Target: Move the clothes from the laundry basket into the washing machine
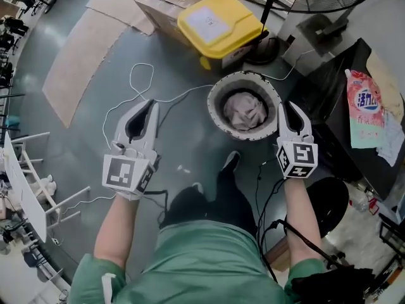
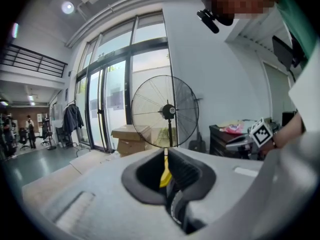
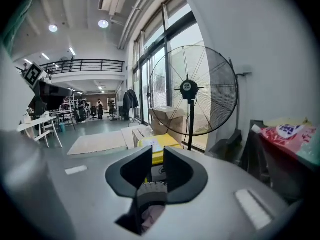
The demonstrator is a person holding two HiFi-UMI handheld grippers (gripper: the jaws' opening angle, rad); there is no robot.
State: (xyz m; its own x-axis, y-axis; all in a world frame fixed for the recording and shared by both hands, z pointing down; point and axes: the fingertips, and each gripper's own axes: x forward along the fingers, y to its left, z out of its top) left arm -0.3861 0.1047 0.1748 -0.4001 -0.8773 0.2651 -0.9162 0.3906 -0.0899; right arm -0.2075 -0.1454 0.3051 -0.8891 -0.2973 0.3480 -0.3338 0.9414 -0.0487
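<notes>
Grey floor (image 1: 190, 138), cardboard sheets (image 1: 82, 62) far left, pedestal fan (image 3: 192, 91) far right, tall glazed doors (image 2: 120, 99), white wall (image 2: 220, 84), ceiling spotlights (image 3: 103, 23).

Seen from my remote station, a tall pedestal fan (image 3: 189, 89) stands by the white wall, with a yellow-lidded box (image 1: 218, 23) close beside its base on the grey floor. Flat cardboard sheets (image 1: 82, 62) lie further out, and a thin white cable (image 1: 140, 64) loops across the floor near them. A pink detergent pouch (image 1: 364, 109) lies off to the right. A white metal rack (image 1: 25, 192) stands at the left edge. Stacked cardboard boxes (image 2: 131, 138) sit before the glass doors (image 2: 107, 104), a dark jacket (image 2: 73, 120) hangs nearby, and a railed mezzanine (image 3: 82, 64) crosses the hall behind.
</notes>
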